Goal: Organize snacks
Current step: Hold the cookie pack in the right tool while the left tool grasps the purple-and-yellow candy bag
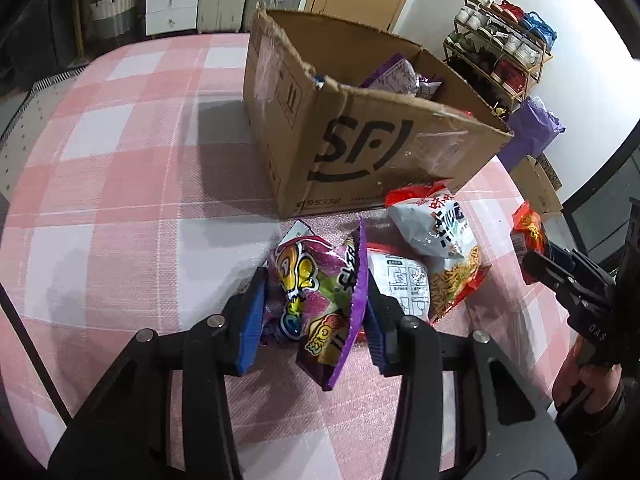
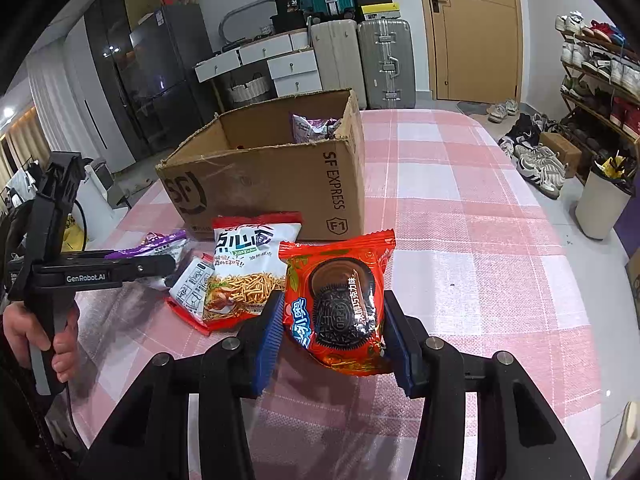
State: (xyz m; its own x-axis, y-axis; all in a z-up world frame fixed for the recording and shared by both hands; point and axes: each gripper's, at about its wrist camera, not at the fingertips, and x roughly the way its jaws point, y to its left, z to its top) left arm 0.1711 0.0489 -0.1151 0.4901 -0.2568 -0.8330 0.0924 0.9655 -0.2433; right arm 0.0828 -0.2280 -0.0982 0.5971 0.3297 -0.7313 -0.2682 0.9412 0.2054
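Snack packets are pinched in both jaws: a purple crinkled foil packet point(image 1: 320, 300) by the left gripper point(image 1: 314, 312), a red cookie packet point(image 2: 340, 300) by the right gripper point(image 2: 332, 328), above the pink-checked tabletop point(image 1: 120, 160). An open brown cardboard box point(image 1: 360, 128) lies just ahead of both.

The big cardboard box point(image 2: 272, 184) stands in the way at the back. Snack bags point(image 2: 244, 276) lie just before it. The worktop point(image 2: 480, 240) on the right is bare.
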